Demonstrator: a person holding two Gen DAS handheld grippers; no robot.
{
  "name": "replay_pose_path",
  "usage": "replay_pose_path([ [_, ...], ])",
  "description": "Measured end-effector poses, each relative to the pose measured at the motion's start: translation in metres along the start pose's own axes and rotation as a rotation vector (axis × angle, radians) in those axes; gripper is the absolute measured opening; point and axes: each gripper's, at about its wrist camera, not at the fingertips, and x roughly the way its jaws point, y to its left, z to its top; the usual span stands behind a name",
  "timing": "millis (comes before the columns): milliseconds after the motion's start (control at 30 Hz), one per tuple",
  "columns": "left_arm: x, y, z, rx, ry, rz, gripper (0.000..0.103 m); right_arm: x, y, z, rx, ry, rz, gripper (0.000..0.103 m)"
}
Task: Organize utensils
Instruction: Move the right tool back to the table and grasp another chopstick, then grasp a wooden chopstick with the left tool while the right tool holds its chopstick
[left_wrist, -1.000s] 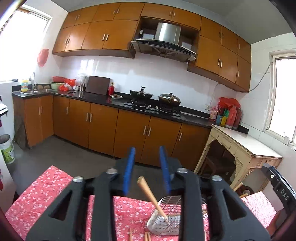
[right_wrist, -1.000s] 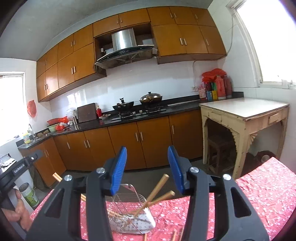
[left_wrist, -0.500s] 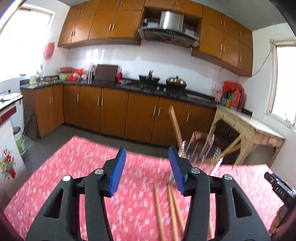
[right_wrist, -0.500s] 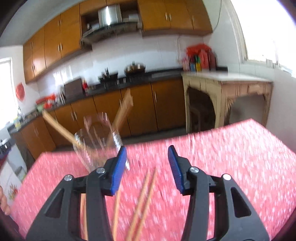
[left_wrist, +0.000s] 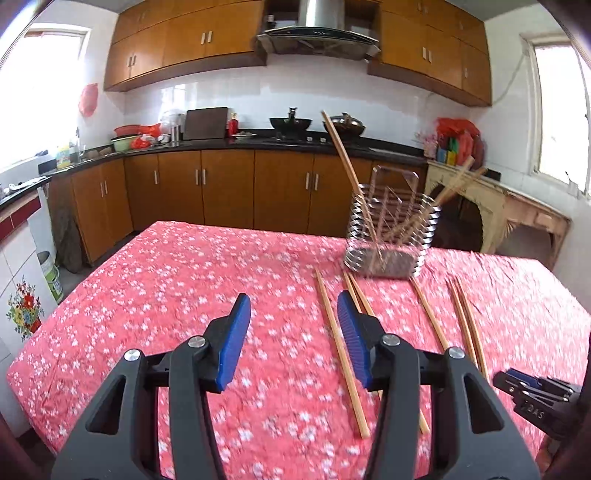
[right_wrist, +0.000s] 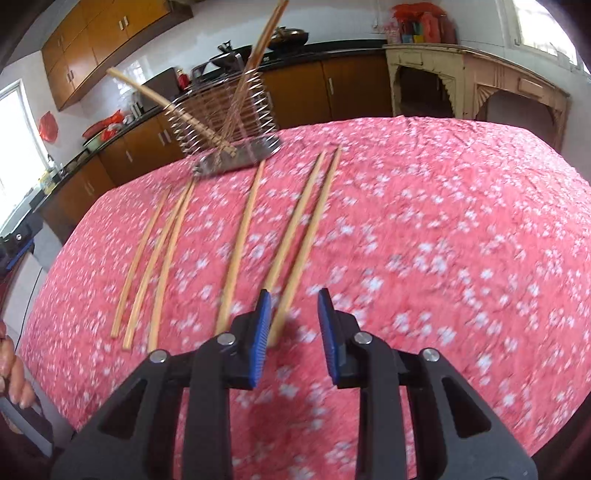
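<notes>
A red floral cloth (left_wrist: 192, 295) covers the table. Behind it brown cabinets (left_wrist: 225, 192) run under a dark worktop (left_wrist: 207, 144), where a wok (left_wrist: 290, 122), a lidded pan (left_wrist: 345, 126) and a red bottle (left_wrist: 232, 125) stand. A steel hood (left_wrist: 317, 31) hangs above. At the right a worn cream side table (left_wrist: 517, 206) carries what seem to be coloured bottles (left_wrist: 454, 146), blurred.

Table (right_wrist: 443, 221): holds everything.
Rack (right_wrist: 225, 110): at the far edge, chopsticks standing in it.
Loose chopsticks (right_wrist: 240, 236): lie side by side before the rack.
</notes>
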Motion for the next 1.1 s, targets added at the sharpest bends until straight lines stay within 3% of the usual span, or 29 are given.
replay_pose_path([
  [233,0.004,-0.005,-0.013,0.001,0.042,-0.024,0.050,0.008,0.011,-0.003,-0.046,0.009,-0.074,0.011],
  [367,0.011,-0.004,-0.019,-0.012,0.073,-0.031,0.050,0.014,-0.009,0.013,0.013,0.026,-0.119,0.008],
  [833,0.029,-0.018,-0.036,0.018,0.164,-0.085,0.050,0.035,-0.127,0.063,0.237,0.009,-0.358,0.008],
  [1100,0.042,-0.029,-0.051,0.028,0.280,-0.137,0.046,0.036,-0.146,0.065,0.270,0.003,-0.374,0.008],
])
